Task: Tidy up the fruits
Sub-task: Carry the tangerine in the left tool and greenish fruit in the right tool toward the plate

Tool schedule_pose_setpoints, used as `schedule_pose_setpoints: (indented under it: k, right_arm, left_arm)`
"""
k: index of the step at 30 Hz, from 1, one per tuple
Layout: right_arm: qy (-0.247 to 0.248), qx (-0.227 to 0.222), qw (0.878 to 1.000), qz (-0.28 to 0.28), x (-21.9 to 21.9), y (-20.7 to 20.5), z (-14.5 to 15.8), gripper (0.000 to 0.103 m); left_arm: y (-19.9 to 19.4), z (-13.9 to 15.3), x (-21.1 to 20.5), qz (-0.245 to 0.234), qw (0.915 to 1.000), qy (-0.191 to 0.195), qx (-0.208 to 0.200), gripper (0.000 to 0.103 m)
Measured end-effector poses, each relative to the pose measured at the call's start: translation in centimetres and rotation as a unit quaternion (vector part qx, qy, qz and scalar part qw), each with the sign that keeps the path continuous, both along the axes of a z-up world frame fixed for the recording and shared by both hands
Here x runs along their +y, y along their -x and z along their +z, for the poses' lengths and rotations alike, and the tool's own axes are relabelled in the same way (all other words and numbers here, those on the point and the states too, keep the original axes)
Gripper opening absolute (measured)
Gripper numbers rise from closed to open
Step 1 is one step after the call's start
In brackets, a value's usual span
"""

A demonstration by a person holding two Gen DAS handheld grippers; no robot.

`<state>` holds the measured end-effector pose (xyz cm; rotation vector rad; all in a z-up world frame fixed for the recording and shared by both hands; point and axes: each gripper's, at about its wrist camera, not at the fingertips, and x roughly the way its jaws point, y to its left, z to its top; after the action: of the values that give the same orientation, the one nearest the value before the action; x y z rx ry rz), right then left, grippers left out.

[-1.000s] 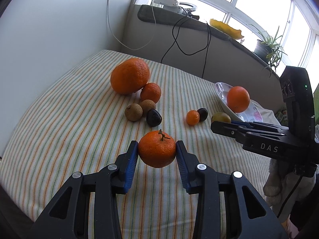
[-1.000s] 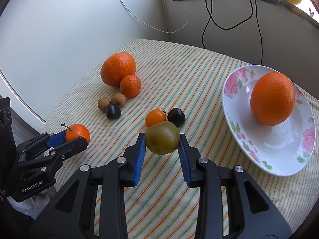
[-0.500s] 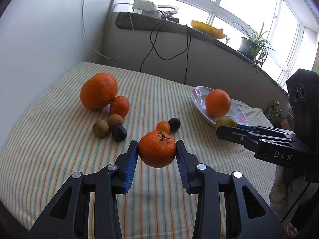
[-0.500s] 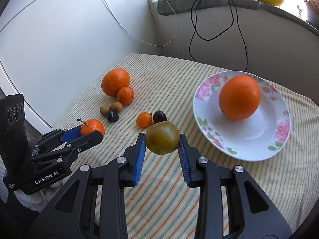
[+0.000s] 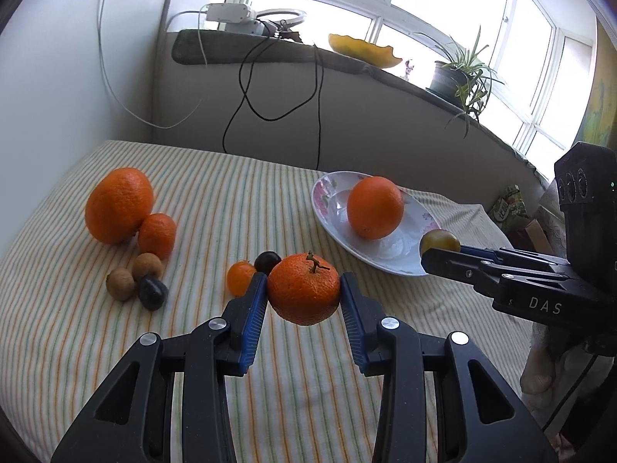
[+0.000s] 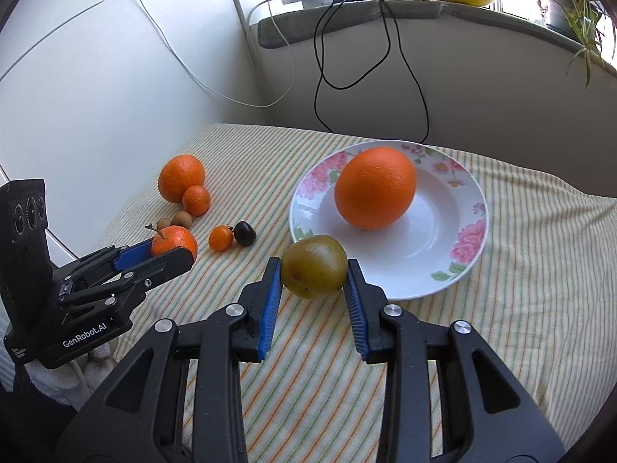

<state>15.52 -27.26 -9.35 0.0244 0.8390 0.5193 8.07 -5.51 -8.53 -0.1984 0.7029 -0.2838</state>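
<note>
A mandarin [image 5: 304, 294] with a short stem hangs in the air, pinched at its widest part between the blue pads of the left gripper [image 5: 304, 296]. Beside it, the right gripper [image 6: 313, 268] holds a greenish-yellow plum [image 6: 313, 267] the same way, lifted just in front of the near rim of a floral plate [image 6: 468, 193]. One big orange [image 6: 375, 188] already sits in that plate, toward its left side.

On the striped cloth [image 5: 239, 193] behind the mandarin lie a tiny orange fruit [image 5: 239, 277] and a dark plum [image 5: 267, 261], touching each other. Further left is a cluster: a large orange [image 5: 118, 205] with a smaller mandarin [image 5: 157, 234] against it, then two brown longans [image 5: 133, 276] and another dark fruit [image 5: 152, 292].

Risks, as I judge them: both fruits are round and held only by two narrow pads, so a tilt or a squeeze off the middle could let either one roll out and bounce across the cloth. The plate is shallow and the orange fills much of it; a fruit let go from too high could knock the orange or roll over the rim. The two grippers are near each other and seem bound for the same plate, so they could collide.
</note>
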Motion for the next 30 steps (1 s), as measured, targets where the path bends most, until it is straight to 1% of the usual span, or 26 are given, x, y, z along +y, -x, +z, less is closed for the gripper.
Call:
schedule_pose_setpoints:
  k: [5, 18, 30]
  right_arm:
    - [0.001, 0.000, 1.000, -0.014, -1.5, -0.6, -0.3, 0.034]
    - [0.007, 0.004, 0.999, -0.033, -3.5, -1.9, -1.1, 0.034]
    - [0.010, 0.010, 0.999, -0.041, -4.3, -3.3, -1.9, 0.034]
  left_arm:
    - [-0.9, 0.1, -1.4, -0.013, 0.9999, 0.005, -0.001, 0.037]
    - [-3.3, 0.0, -4.6, -0.043, 0.9991, 0.007, 0.001, 0.037]
    - [-5.1, -0.6, -6.2, -0.053, 0.9986, 0.002, 0.008, 0.037]
